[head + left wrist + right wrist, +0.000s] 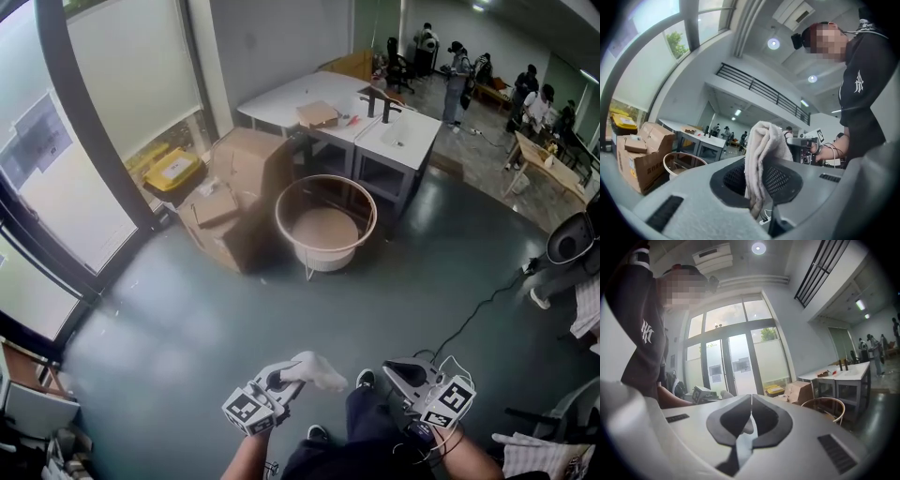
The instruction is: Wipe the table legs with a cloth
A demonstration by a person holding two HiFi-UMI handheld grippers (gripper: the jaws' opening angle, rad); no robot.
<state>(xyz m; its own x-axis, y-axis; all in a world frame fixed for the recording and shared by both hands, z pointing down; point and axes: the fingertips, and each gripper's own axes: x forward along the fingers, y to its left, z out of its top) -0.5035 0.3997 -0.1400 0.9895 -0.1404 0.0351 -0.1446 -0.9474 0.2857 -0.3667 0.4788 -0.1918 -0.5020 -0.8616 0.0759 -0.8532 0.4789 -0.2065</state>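
Holding the cloth pinched btwn fingers of left gripper; right gripper fingers pressed together, empty. Round table is well apart, across the floor. Risk: most of the cloth sticks out loose, so it prob. drags free when rubbed on the thin legs.

black logo top, grey right claw

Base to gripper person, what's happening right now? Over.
Left gripper shut on white cloth. Right gripper shut, empty. White tables far ahead. Round side table stands between.
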